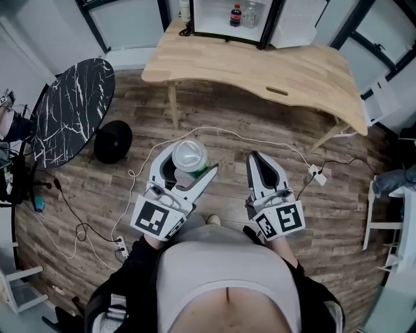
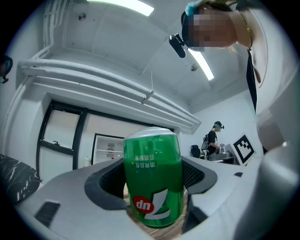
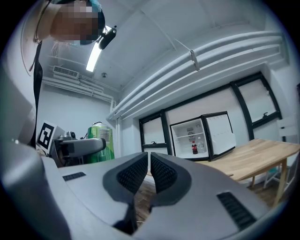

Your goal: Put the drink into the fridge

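1. While the person is standing on the wood floor, the left gripper (image 1: 186, 173) is holding the can (image 2: 152, 180) upright, its jaws clamping the green sides. This is likely to keep the can steady for carrying.
2. The can is sitting at about 11 o'clock from the person's body, well apart from the fridge (image 1: 214, 18), which is waiting at 12 o'clock.
3. The right gripper (image 1: 255, 160) is hanging just beside the left, at 1 o'clock. Its jaws are resting almost together with nothing between them, so it is probably being kept free as a spare.
4. The fridge is standing at the far edge of the table (image 1: 292, 75), with its door (image 1: 296, 23) swinging open toward 3 o'clock, so nothing seems to need opening.
5. Inside, a cola bottle (image 1: 236, 14) and a clear bottle (image 1: 250, 13) are standing side by side. The space at their 9 o'clock is looking bare, seemingly leaving room for the can.
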Demonstrator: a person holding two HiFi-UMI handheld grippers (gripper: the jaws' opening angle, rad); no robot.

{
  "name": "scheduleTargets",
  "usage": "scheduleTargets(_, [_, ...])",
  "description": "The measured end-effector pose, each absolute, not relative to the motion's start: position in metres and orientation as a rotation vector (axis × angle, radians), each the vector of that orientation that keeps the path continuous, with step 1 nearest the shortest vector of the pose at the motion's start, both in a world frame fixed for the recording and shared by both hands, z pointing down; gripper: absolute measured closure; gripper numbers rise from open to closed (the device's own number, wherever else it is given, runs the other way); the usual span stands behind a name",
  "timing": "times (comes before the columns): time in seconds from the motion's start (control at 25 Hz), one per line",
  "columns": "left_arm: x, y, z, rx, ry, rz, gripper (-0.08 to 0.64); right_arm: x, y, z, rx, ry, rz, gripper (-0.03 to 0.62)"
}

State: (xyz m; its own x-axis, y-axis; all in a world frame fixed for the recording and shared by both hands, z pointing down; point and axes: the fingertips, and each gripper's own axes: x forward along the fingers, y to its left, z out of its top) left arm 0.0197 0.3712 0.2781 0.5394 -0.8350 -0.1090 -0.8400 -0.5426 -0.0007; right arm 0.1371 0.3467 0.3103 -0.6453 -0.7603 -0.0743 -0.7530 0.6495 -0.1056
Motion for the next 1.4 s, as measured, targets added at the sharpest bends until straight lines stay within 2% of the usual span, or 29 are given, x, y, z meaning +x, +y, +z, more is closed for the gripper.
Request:
scheduleTargets(0.56, [0.021,0.342,0.287,-2.703,1.495,0.153,0.213,0.133,0.321,0.322,-1.243,2.798,-0.032,0.555])
scheduleTargets(1.4, [-0.054,0.134,0.280,-2.796,1.285,0.161,0.213,0.063,0.120,0.306,-1.401,2.636,-0.059,0.555])
